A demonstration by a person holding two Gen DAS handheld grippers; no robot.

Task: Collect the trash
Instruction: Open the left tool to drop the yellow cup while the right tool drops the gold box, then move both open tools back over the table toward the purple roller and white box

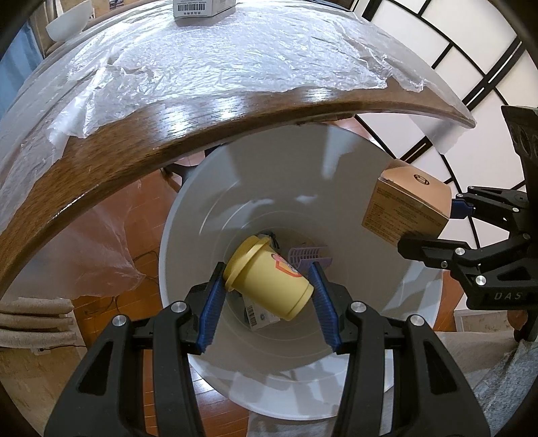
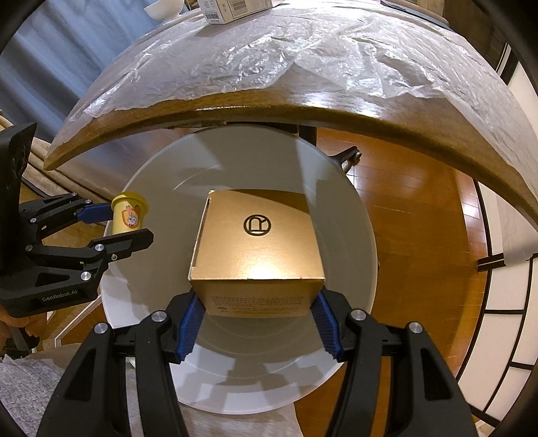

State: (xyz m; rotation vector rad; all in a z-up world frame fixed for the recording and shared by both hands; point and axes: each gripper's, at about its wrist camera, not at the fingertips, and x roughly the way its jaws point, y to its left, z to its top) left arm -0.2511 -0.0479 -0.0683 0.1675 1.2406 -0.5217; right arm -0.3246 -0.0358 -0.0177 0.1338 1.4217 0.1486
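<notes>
Two hand-held grippers above a white trash bin standing on the wooden floor just below the edge of a wooden table. Left gripper clamped narrowly on a yellow cup, blue pads pressing its sides, cup tilted with its lid toward the upper left, hanging over the bin's mouth. Right gripper closed on a gold cardboard box, pads against its two lower side faces, round logo on top, box held over the middle of the bin. In the left wrist view, same box visible at the right over the bin's rim, gripped from the side. In the right wrist view, same cup at the left edge of the bin, upright as seen there, with a cartoon sticker. At the bin's bottom, a lilac ribbed plastic piece and a small white barcoded package. On the table, crinkled clear plastic sheeting, a white barcoded box at the far edge, and a white bowl beside it.
</notes>
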